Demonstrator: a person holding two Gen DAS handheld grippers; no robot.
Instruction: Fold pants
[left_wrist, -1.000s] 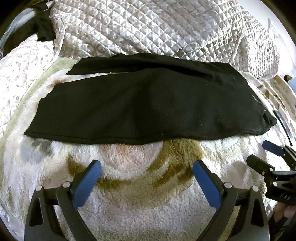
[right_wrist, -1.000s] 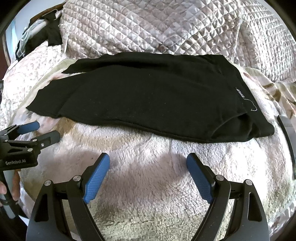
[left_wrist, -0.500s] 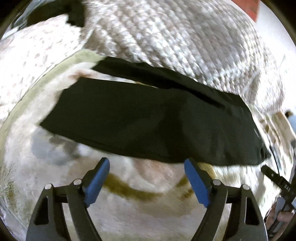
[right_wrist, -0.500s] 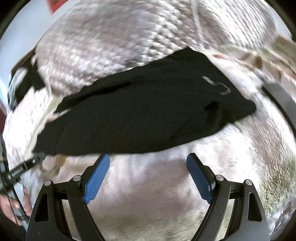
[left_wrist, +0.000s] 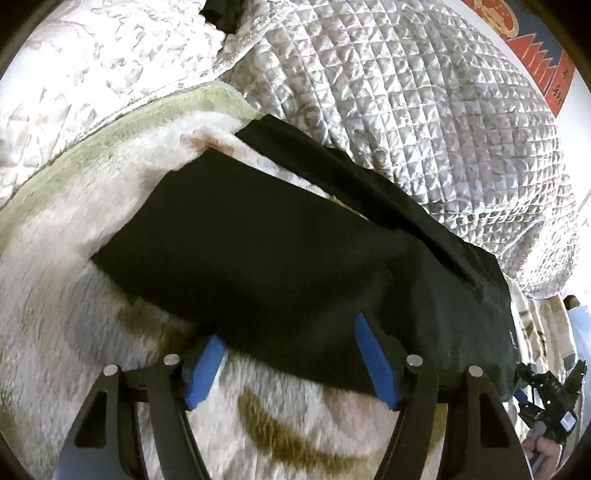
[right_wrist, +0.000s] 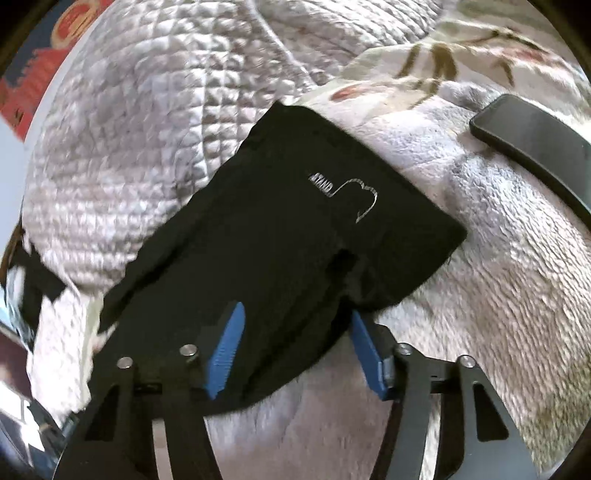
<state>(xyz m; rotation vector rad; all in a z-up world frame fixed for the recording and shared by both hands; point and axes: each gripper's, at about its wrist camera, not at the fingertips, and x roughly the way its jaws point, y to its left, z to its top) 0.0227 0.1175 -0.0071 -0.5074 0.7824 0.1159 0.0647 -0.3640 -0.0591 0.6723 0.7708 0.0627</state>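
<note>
A bed is shown, spread with a pale fleecy blanket (left_wrist: 74, 280) printed in olive and brown, with a silvery quilted cover (left_wrist: 424, 122) heaped along the far side; a strip of red wall decoration is seen at the upper edge of both views. A pair of black pants (left_wrist: 280, 258) is laid lengthwise across the blanket, already doubled leg over leg, the hem end toward the left hand and the waist end, marked with a small white logo (right_wrist: 351, 192), toward the right. The left gripper (left_wrist: 288, 363) is placed at the near long edge of the pants; its blue-padded jaws are closing, the cloth edge is seen between them, and the pads are not yet pressed on it. The right gripper (right_wrist: 295, 350) is set at the near edge by the waist; its jaws are likewise closing with the fabric lying between them, still not pinched. A dark phone (right_wrist: 532, 147) is seen lying on the blanket beyond the waist end, apart from the pants. The near edge appears about to be taken up for a fold. Several failures can be foreseen: only the top layer could be caught, so that the doubled legs would be pulled apart on lifting; fleece pile could be pinched along with the cloth and the blanket dragged; the two grips could be taken unevenly, so that the fold would be skewed; the phone could be swept by the waist end.
</note>
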